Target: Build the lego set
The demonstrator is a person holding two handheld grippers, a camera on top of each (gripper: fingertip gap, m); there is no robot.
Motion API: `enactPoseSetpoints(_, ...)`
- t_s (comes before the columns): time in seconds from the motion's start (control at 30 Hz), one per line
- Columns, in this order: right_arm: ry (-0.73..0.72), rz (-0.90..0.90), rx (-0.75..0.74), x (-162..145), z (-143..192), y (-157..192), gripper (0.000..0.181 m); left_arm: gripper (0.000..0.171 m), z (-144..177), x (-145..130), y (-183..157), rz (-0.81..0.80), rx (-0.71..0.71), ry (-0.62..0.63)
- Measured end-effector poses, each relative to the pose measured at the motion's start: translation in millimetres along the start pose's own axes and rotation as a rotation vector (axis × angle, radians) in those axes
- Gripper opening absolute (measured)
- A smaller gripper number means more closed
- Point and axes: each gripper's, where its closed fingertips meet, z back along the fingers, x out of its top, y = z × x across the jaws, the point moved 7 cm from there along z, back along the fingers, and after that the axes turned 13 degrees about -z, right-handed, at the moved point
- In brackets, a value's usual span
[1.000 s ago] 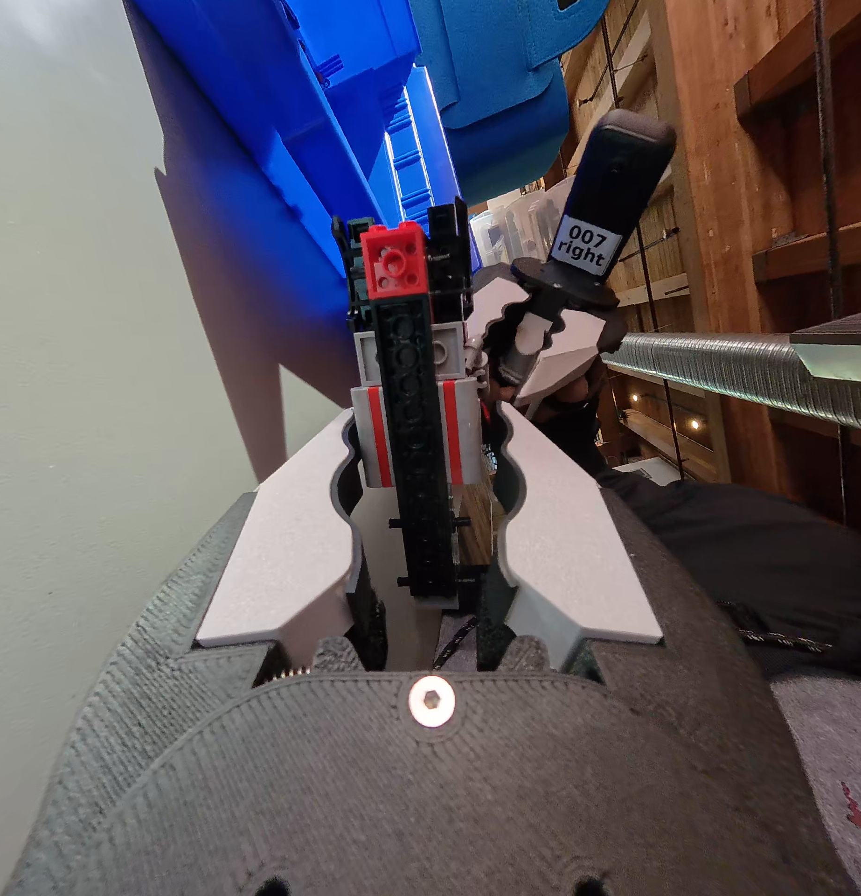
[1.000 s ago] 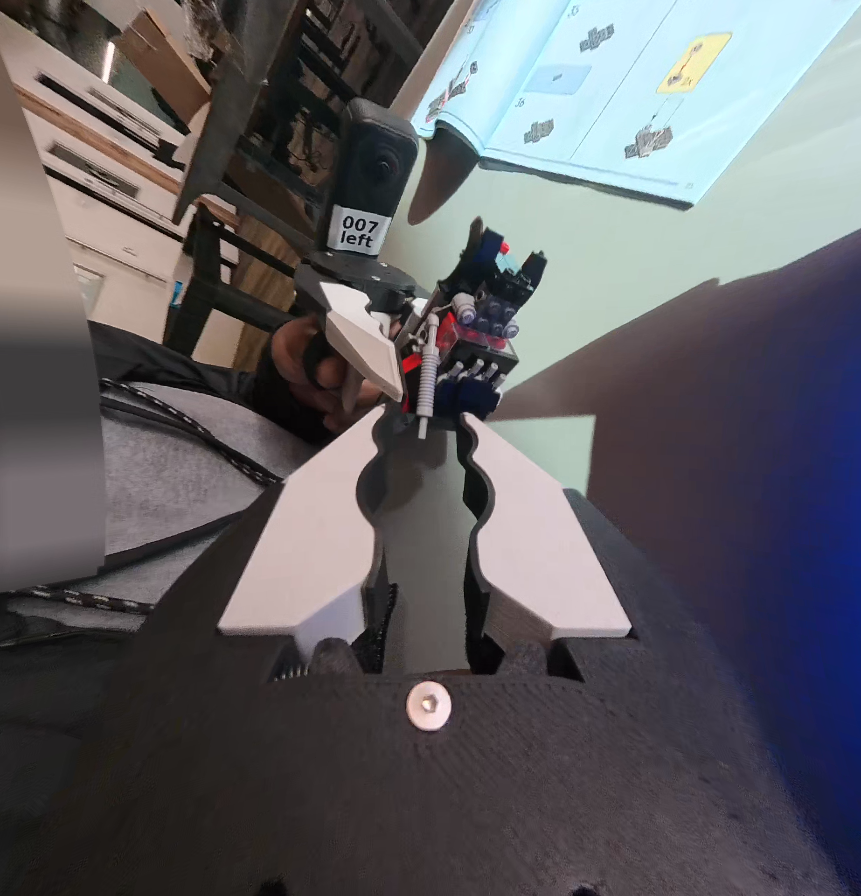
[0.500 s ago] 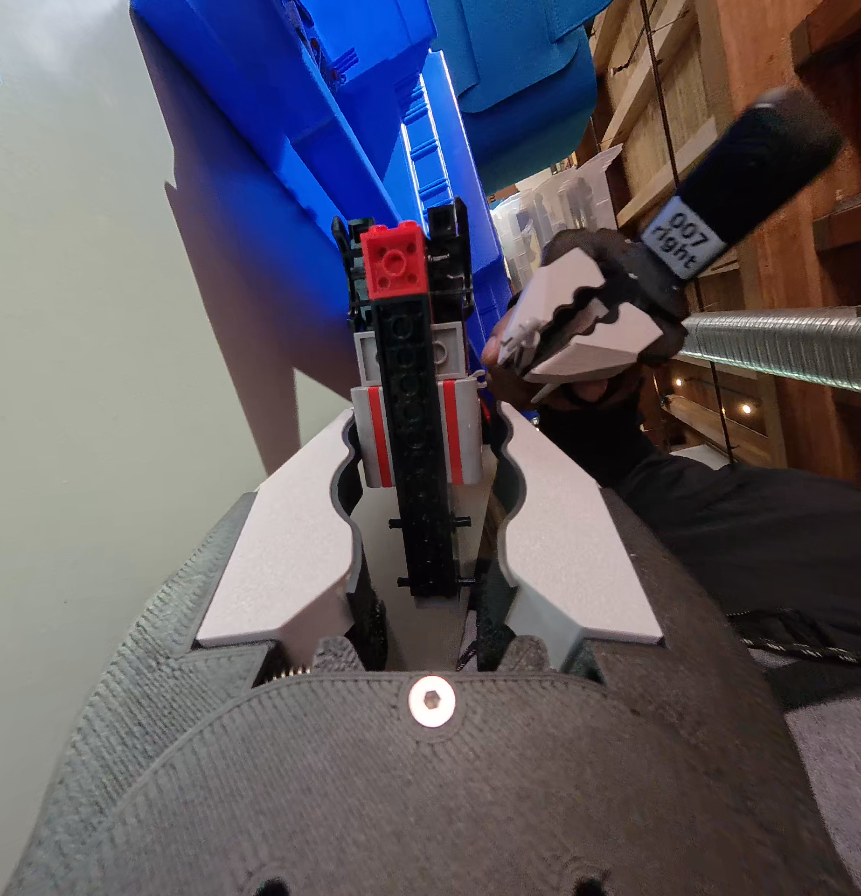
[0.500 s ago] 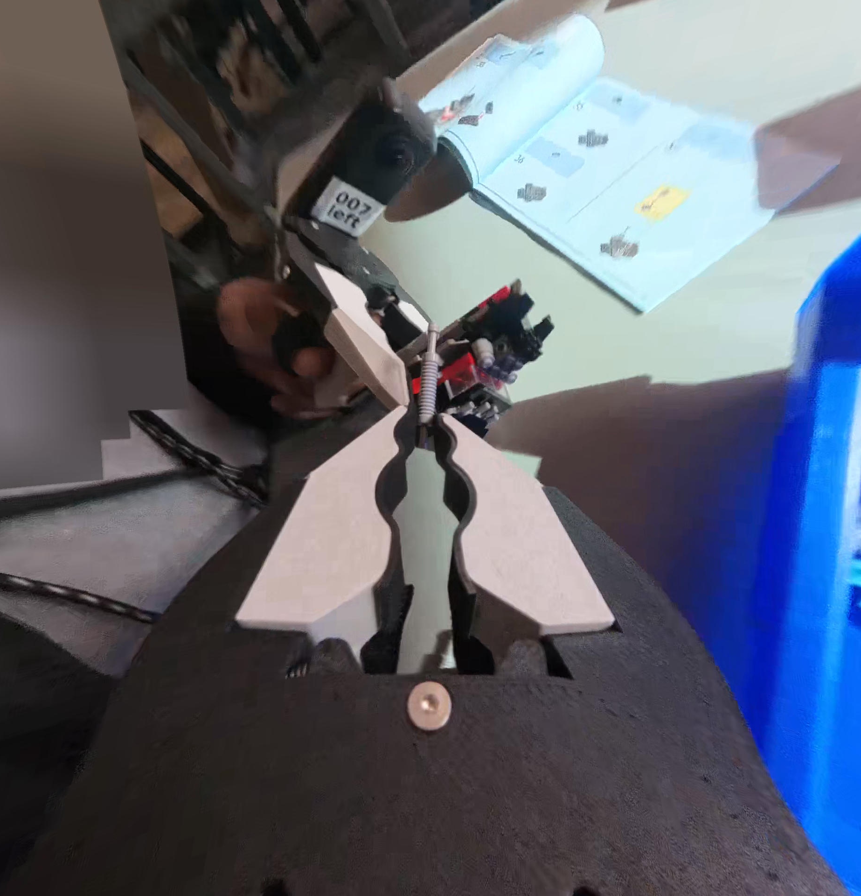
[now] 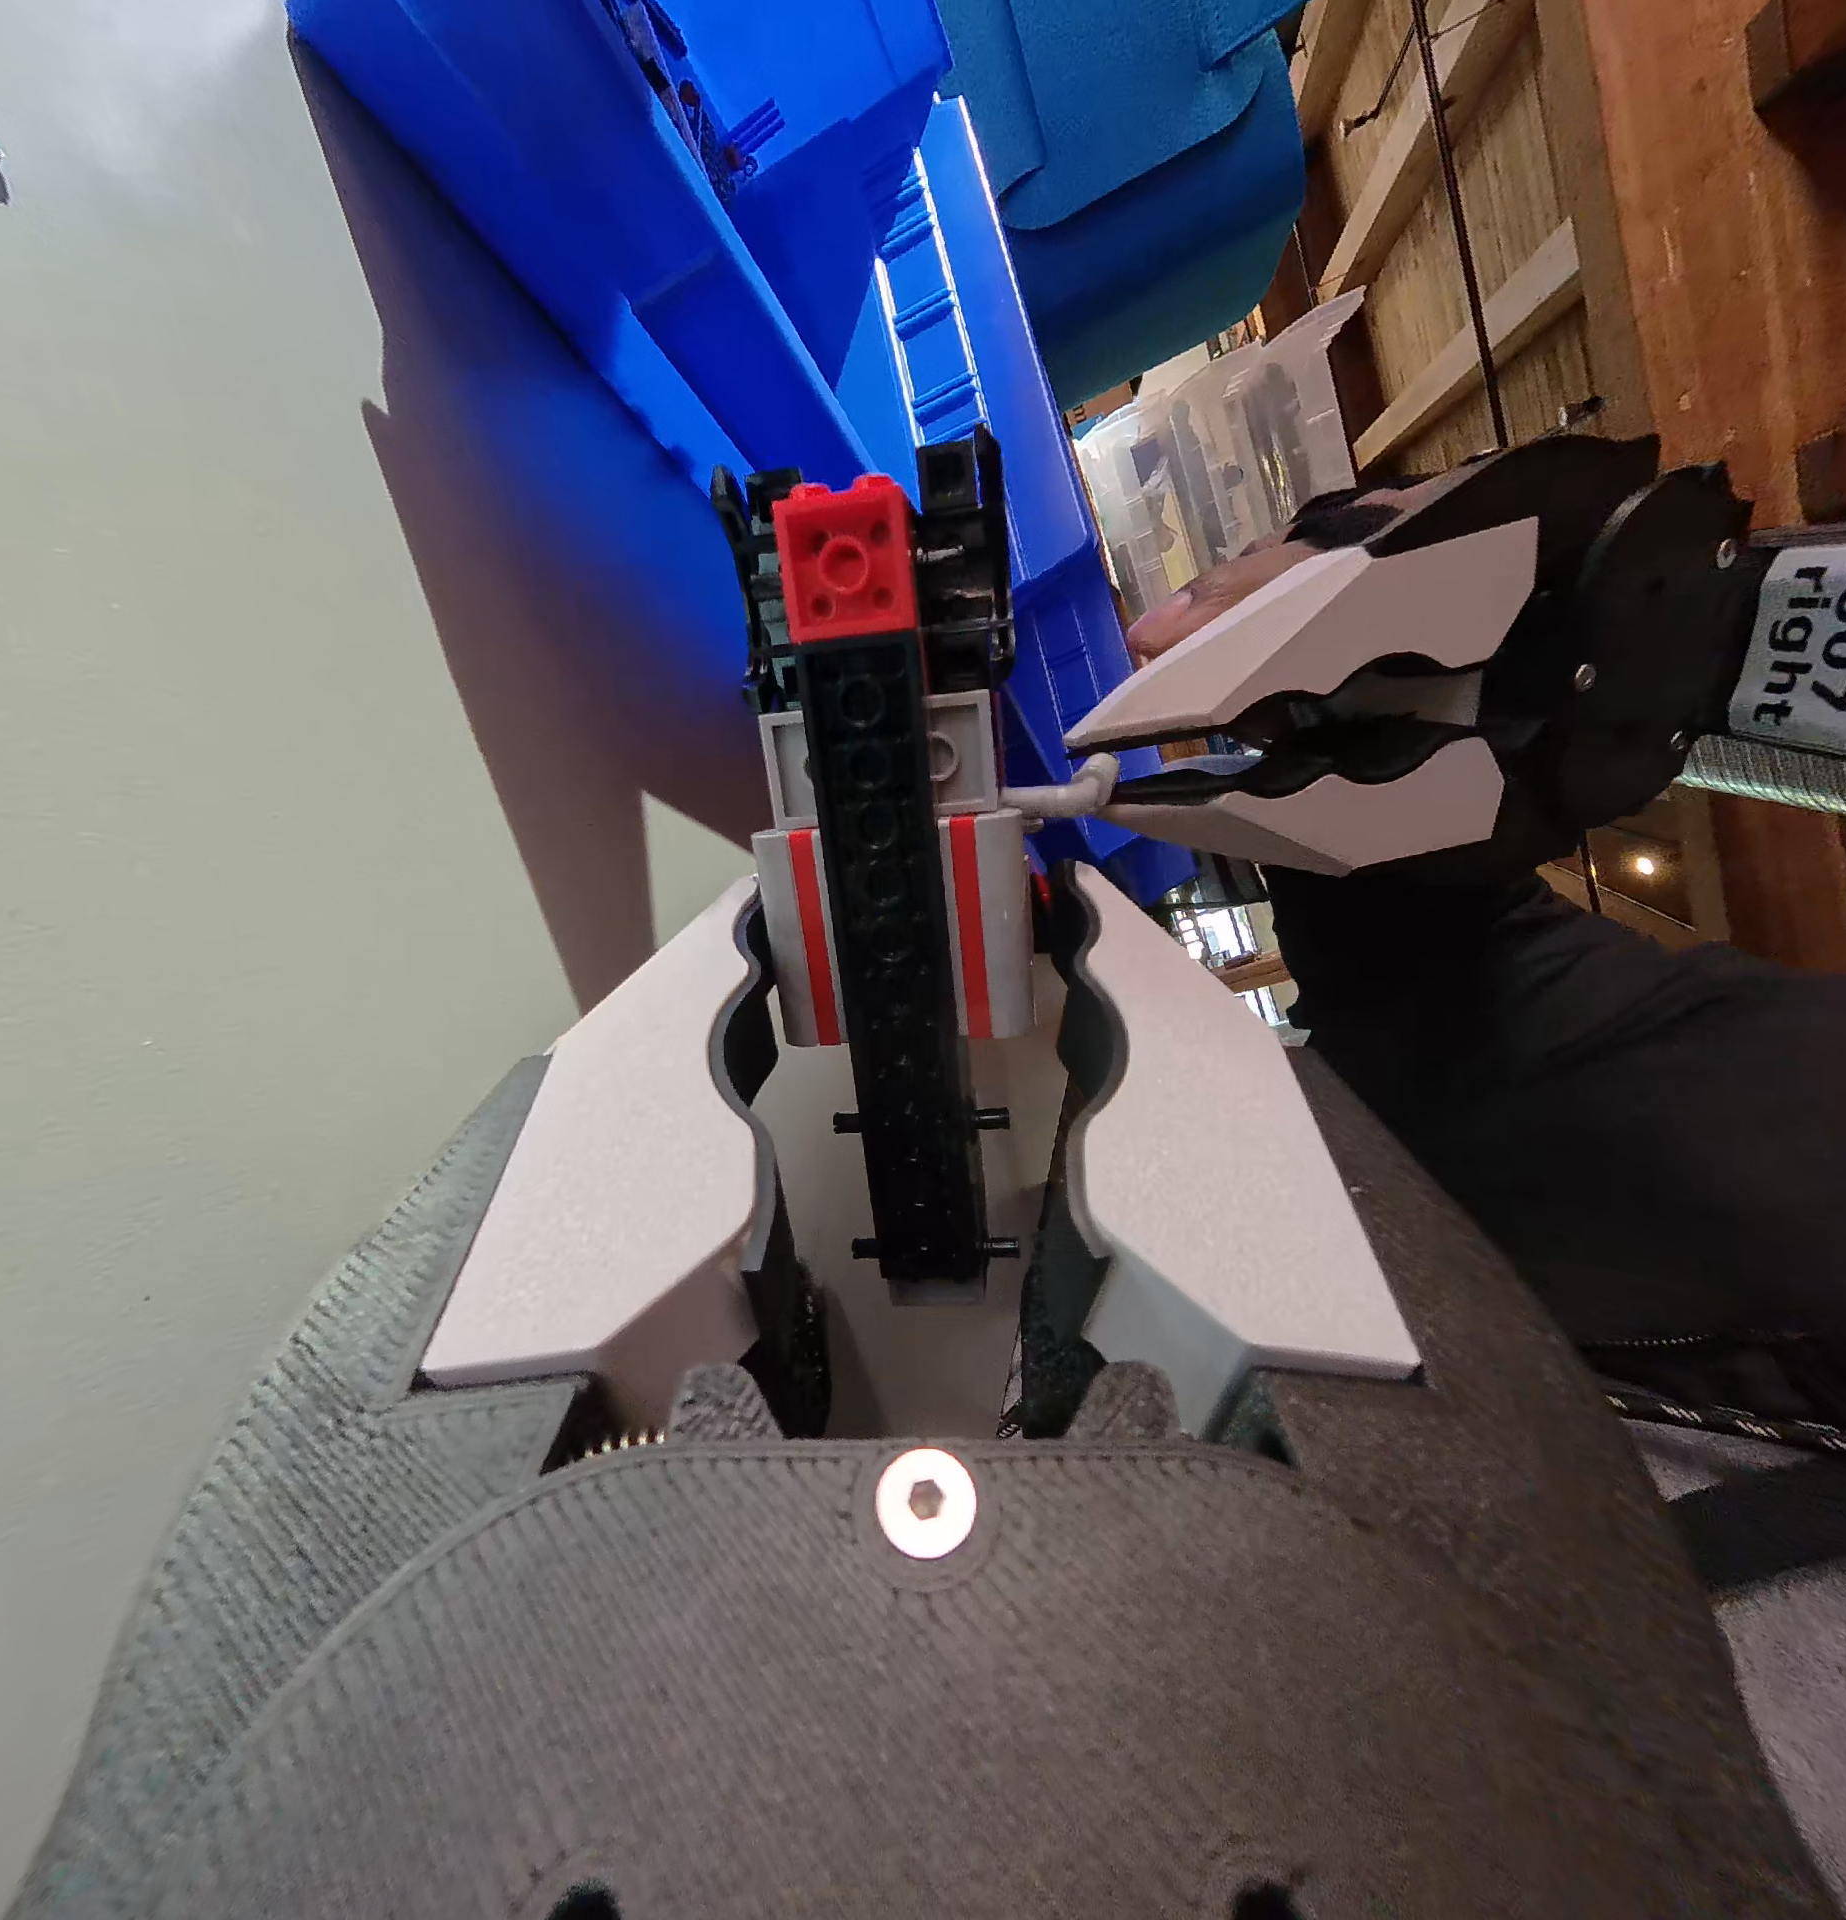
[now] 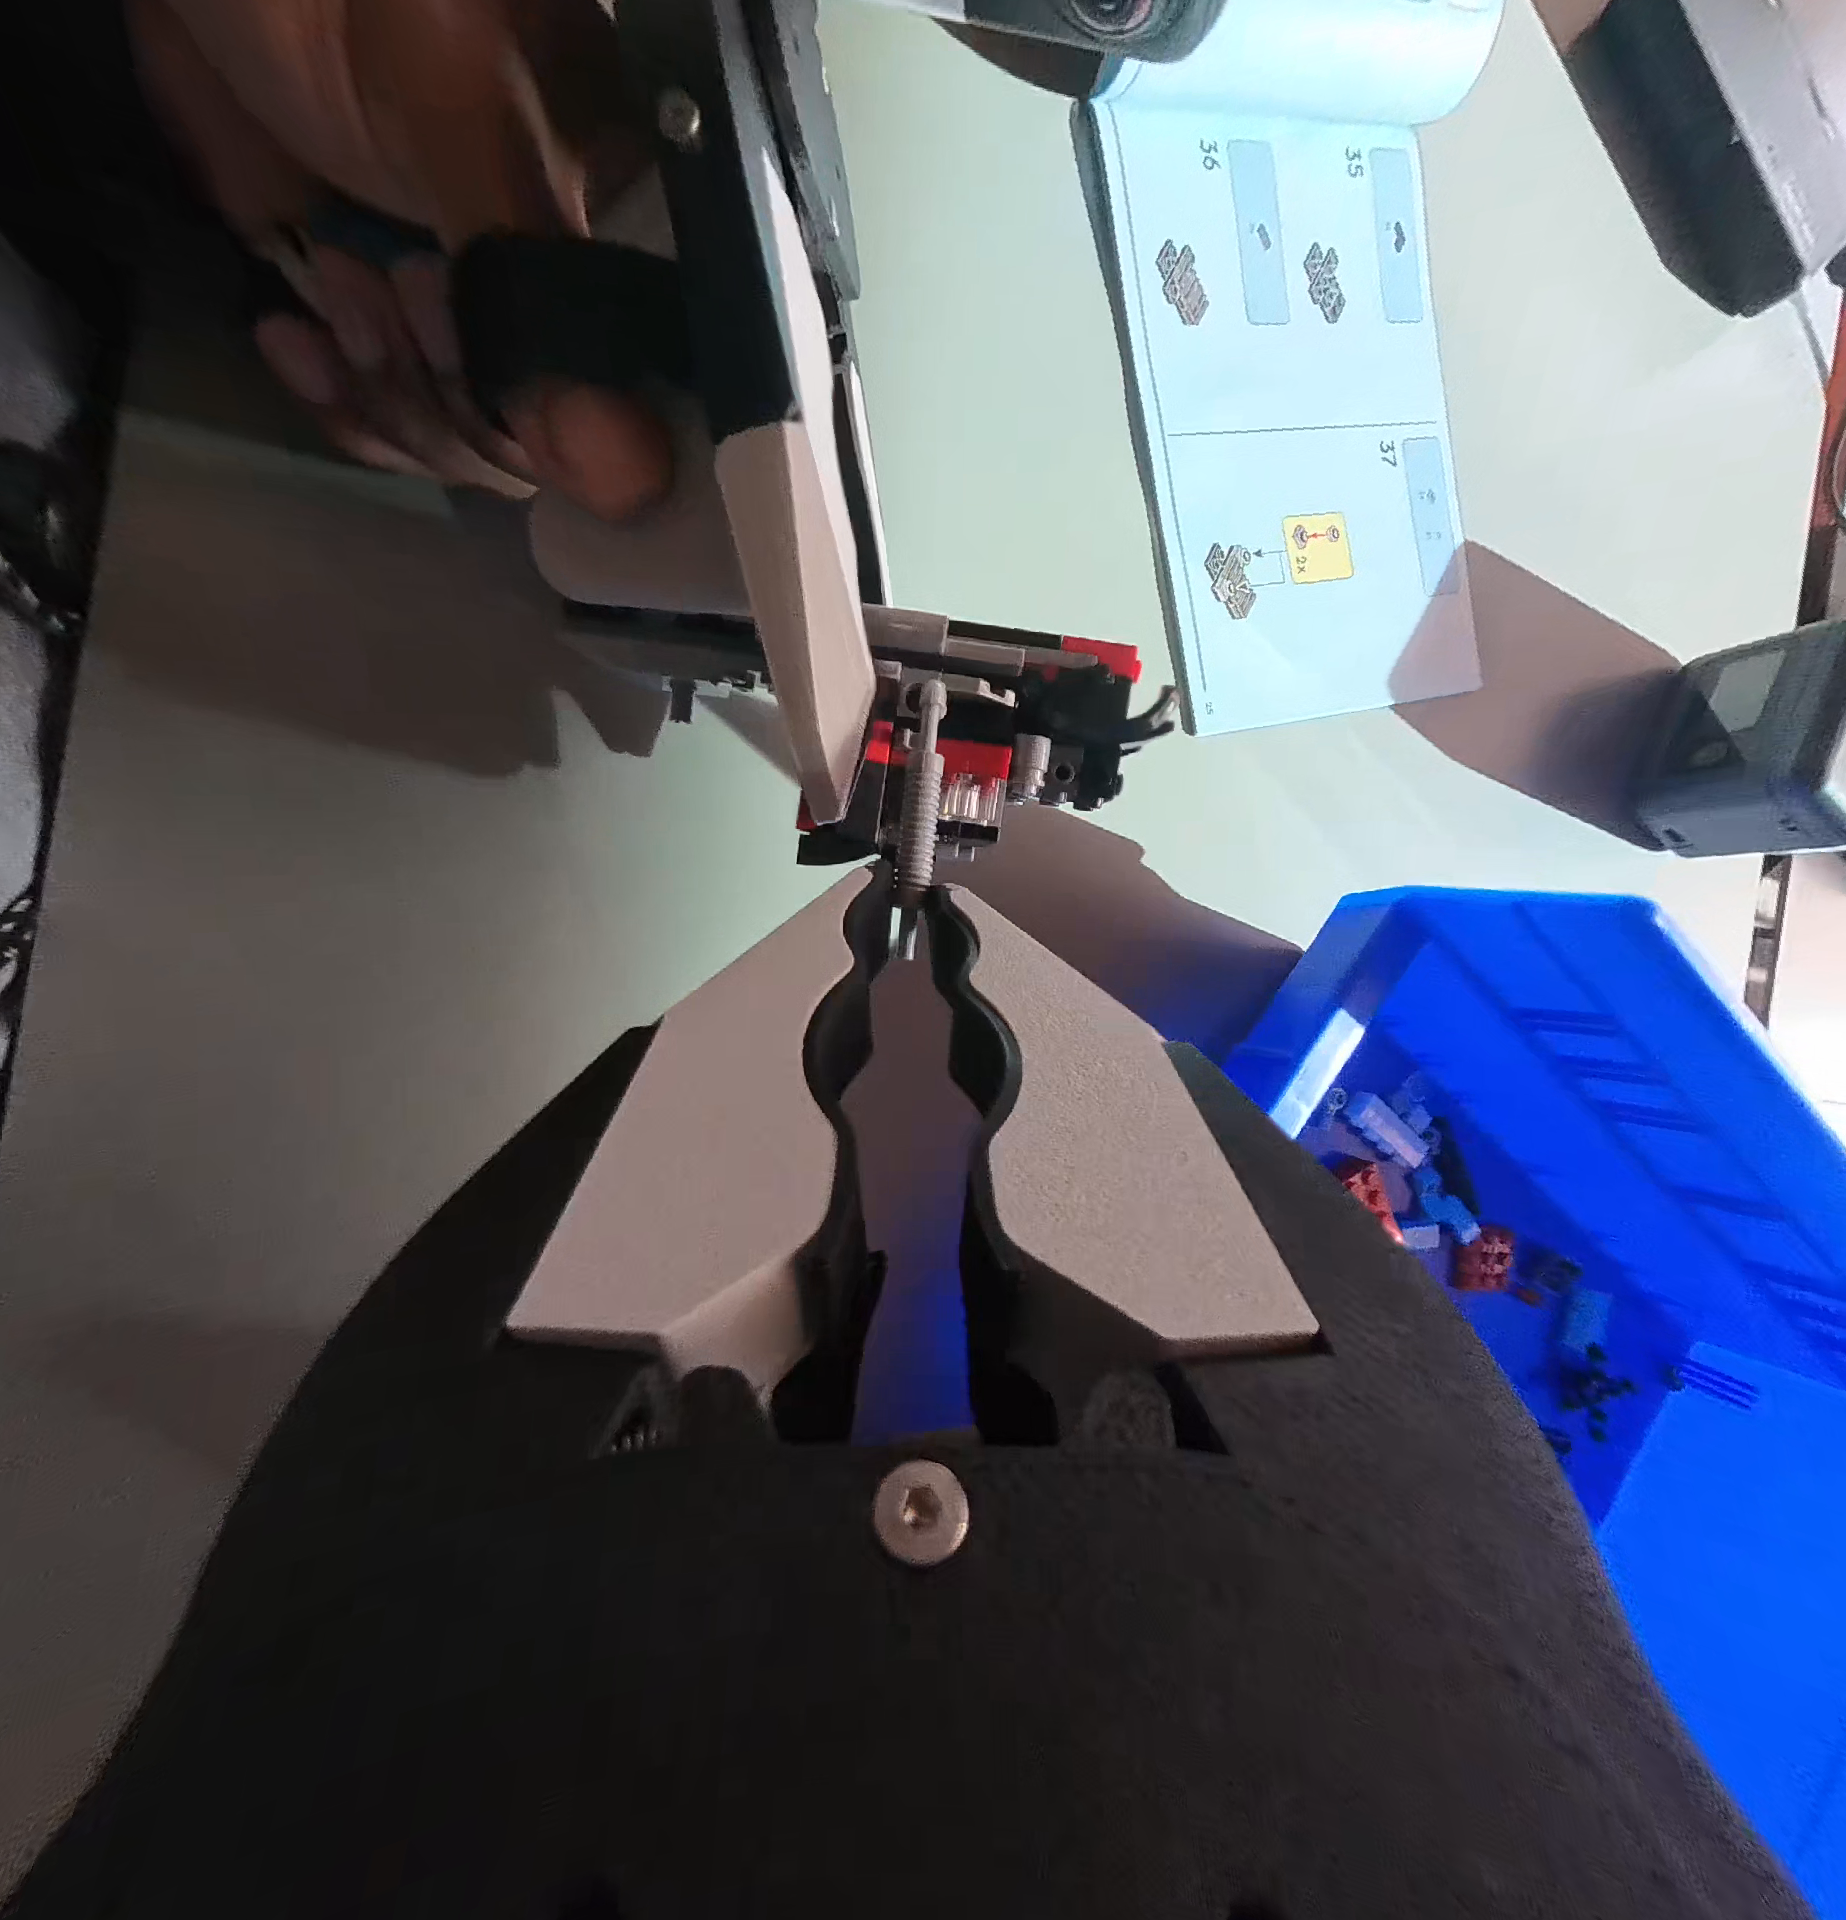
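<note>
My left gripper (image 5: 903, 935) is shut on a partly built lego model (image 5: 877, 790) of black, grey and red bricks, held above the pale table. My right gripper (image 6: 903, 904) is shut on a thin grey ribbed lego piece (image 6: 924, 790) and holds its far end against the side of the model (image 6: 986, 738). In the left wrist view the right gripper (image 5: 1090, 764) comes in from the right, with the grey piece (image 5: 1064, 795) touching the model's grey section. The left gripper's finger (image 6: 805, 582) covers part of the model in the right wrist view.
A blue bin (image 6: 1584, 1174) with several loose bricks stands on the table at the lower right. An open instruction booklet (image 6: 1283, 364) lies behind the model. Dark boxy devices (image 6: 1750, 727) sit at the right. Blue bins (image 5: 628, 239) rise behind the model in the left wrist view. Both grippers' tips are close together, under 4 cm apart.
My right gripper has swung round with the grey piece and brought its tip against the model's side. My left gripper has kept its hold on the model.
</note>
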Motion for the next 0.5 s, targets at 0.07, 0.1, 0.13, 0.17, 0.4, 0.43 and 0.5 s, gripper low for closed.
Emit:
enactPoseSetpoints(0.07, 0.006, 0.016, 0.012, 1.9, 0.2, 2.2, 0.008, 0.053, 0.2, 0.0, -0.3, -0.001, -0.002, -0.001)
enactPoseSetpoints(0.1, 0.008, 0.020, 0.015, 2.7, 0.2, 2.9, 0.008, 0.053, 0.3, 0.0, -0.4, -0.002, -0.003, -0.001)
enactPoseSetpoints(0.13, 0.014, 0.024, 0.015, 3.1, 0.0, 3.1, 0.008, 0.053, 0.2, -0.1, -0.6, -0.003, -0.004, -0.001)
enactPoseSetpoints(0.17, 0.022, 0.028, 0.012, 3.0, -0.5, 2.8, 0.008, 0.053, 0.1, -0.2, -0.7, -0.004, -0.004, 0.000)
enactPoseSetpoints(0.4, 0.057, 0.034, 0.013, 3.5, -4.9, 2.6, 0.008, 0.053, -0.2, -0.4, -0.9, -0.009, -0.001, 0.003)
enactPoseSetpoints(0.43, 0.060, 0.027, 0.012, 3.5, -5.3, 2.1, 0.008, 0.053, 0.0, -0.3, -0.8, -0.007, -0.001, 0.001)
enactPoseSetpoints(0.5, 0.066, 0.017, 0.017, 2.7, -5.9, 1.8, 0.008, 0.053, 0.2, -0.1, -0.6, -0.005, -0.002, -0.002)
